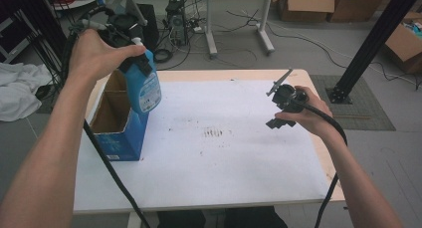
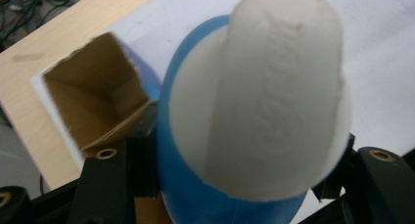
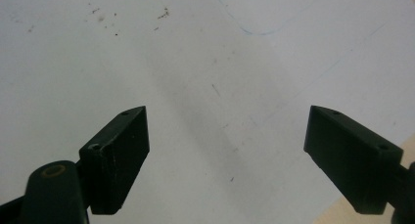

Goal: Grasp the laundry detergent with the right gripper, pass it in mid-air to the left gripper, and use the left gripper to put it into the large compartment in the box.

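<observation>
While my left gripper (image 1: 141,62) clamps it near the top, the blue bottle (image 1: 144,88) with its white cap (image 2: 274,101) and pale label hangs just above the open blue cardboard box (image 1: 117,123) at the table's (image 1: 224,74) left edge. From the left gripper view I see down onto the rounded cap and into the box's brown inside, which the high view gives only at a slant. My right gripper (image 1: 278,118) hovers well apart over the white sheet (image 1: 224,158), jaws spread wide, holding nothing; its own view picks out faint specks and pen lines.
</observation>
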`<state>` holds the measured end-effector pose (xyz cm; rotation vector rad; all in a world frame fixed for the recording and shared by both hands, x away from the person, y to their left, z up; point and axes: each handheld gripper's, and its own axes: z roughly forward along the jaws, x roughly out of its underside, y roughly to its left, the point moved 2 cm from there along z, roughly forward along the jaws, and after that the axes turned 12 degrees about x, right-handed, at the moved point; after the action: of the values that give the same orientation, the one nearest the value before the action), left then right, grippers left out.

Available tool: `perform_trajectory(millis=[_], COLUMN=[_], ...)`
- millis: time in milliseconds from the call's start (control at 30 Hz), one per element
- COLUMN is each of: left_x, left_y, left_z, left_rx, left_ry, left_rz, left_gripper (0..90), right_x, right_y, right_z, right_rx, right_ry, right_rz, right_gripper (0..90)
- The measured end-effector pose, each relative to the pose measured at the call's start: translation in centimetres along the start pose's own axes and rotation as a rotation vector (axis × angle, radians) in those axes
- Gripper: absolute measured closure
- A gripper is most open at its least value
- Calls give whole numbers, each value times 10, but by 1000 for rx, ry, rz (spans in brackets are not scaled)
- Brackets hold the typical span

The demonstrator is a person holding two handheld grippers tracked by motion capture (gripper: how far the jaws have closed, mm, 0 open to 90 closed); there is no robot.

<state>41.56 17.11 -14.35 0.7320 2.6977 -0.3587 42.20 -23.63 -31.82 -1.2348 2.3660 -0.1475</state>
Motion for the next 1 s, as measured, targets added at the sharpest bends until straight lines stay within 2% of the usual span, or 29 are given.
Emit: perform_trajectory(millis=[100,233,300,333,367,567,633,667,767,1000], left_x=[6,14,18,18,22,31,34,34,39,45], left_y=[9,22,28,28,33,46,49,49,56,63], left_z=[-6,-14,-17,-17,-19,-24,-23,-23,-19,-5], left_rx=[-31,-44,-58,-58,-76,-118,-124,-124,-138,-148], left_ry=[-6,-28,-36,-36,-38,-57,-59,-59,-62,-51], left_rz=[-51,-138,-170,-170,-207,-292,-317,-317,-359,-394], left_gripper=[378,378,378,378,378,378,379,378,378,378], right_x=[1,2,1,1,1,-1,-1,-1,-1,0], right_y=[0,0,0,0,0,1,2,2,3,4], right_z=[0,1,1,1,0,2,3,3,4,6], right_rx=[1,-1,1,1,3,4,3,3,2,2], right_ry=[-3,2,2,2,1,2,3,3,5,4], right_rz=[0,1,-3,-3,-1,-6,-9,-9,-13,-12], right_gripper=[170,171,171,171,171,171,172,172,173,174])
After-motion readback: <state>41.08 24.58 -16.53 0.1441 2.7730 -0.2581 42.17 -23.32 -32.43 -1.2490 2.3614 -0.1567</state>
